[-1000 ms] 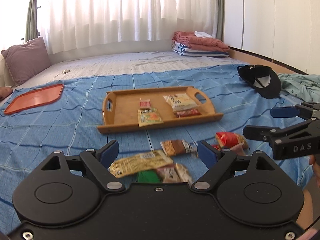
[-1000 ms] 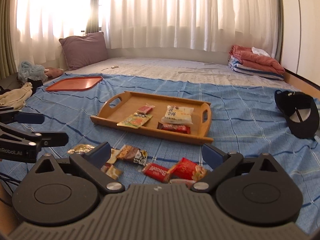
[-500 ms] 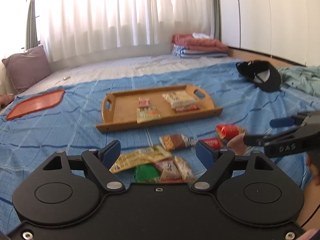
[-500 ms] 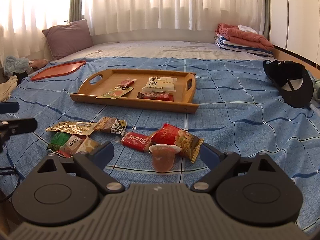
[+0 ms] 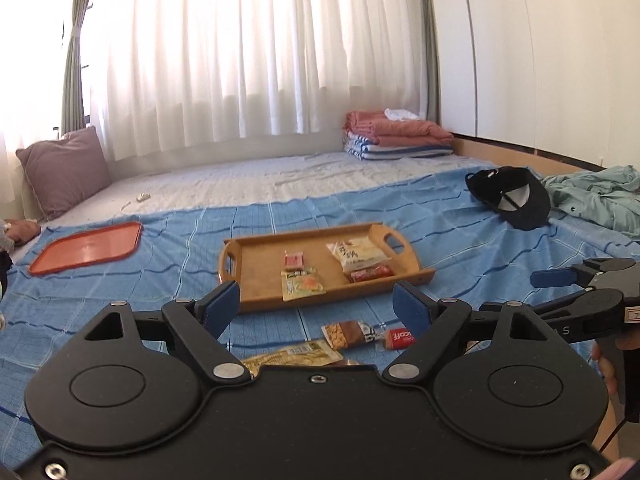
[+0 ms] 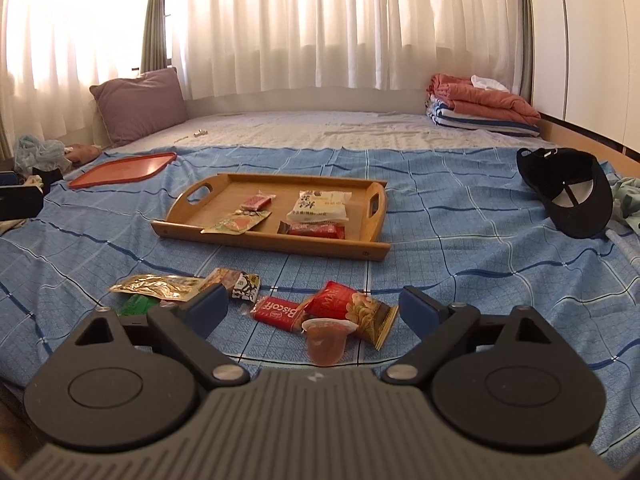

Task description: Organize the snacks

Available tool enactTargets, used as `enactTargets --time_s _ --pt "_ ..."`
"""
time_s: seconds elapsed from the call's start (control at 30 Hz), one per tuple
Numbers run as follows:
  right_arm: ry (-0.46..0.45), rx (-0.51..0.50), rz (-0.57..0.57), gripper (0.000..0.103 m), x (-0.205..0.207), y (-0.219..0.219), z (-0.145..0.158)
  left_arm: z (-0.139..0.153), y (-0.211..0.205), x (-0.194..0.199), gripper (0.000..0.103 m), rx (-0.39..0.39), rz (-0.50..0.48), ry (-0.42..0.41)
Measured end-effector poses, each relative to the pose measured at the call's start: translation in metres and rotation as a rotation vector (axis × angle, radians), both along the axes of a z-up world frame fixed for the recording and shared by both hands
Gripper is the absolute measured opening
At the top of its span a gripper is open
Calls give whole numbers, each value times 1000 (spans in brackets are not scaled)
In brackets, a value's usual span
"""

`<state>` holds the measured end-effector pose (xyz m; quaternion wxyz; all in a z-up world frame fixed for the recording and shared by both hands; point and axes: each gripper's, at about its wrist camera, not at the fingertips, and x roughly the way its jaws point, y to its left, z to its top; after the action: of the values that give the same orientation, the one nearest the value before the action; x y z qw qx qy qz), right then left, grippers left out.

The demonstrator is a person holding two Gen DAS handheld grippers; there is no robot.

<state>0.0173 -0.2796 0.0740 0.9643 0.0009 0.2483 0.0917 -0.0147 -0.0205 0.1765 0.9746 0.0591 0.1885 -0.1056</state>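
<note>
A wooden tray (image 5: 256, 258) (image 6: 208, 212) lies on the blue bedspread and holds several snack packets. Loose snacks lie in front of it: a gold packet (image 6: 156, 286) (image 5: 296, 354), a nut bar (image 6: 234, 278) (image 5: 348, 330), a red Biscoff packet (image 6: 278, 312) (image 5: 400, 336), a red nut bag (image 6: 354, 310), a jelly cup (image 6: 326, 340) and a green packet (image 6: 138, 304). My left gripper (image 5: 318, 310) is open and empty above the loose snacks. My right gripper (image 6: 312, 306) is open and empty, with the jelly cup just below its gap; it also shows in the left wrist view (image 5: 560, 280).
An orange tray (image 5: 86, 246) (image 6: 124, 168) lies at the far left. A black cap (image 5: 516, 196) (image 6: 568, 192) and green clothing (image 5: 596, 196) lie at the right. A purple pillow (image 6: 138, 104) and folded blankets (image 6: 484, 106) sit along the back.
Both grippers have tilted upward and pulled back a little, so the snacks sit lower in view. Both stay open and empty. No snack has moved.
</note>
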Motion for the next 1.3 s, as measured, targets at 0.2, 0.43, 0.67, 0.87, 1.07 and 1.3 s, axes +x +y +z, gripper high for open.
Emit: enactTargets --time_s 0.2,0.43,0.67,0.87,1.07,1.3 --pt "-14 20 -4 97 -7 -6 3 9 -5 -16 85 12 -25 -25" --pt "-18 26 -35 96 -7 -6 -20 -39 -8 -10 82 31 11 12" --pt "-34 -5 -71 88 -1 -3 -46 -95 -9 15 53 62 43 81" --pt "-3 17 -65 86 15 -2 -62 -128 -9 41 43 41 58 166" --pt "47 21 -51 86 31 3 -78 -155 -7 68 42 67 138 232" --pt "95 31 -47 86 46 10 -96 -167 -1 85 42 32 206 258"
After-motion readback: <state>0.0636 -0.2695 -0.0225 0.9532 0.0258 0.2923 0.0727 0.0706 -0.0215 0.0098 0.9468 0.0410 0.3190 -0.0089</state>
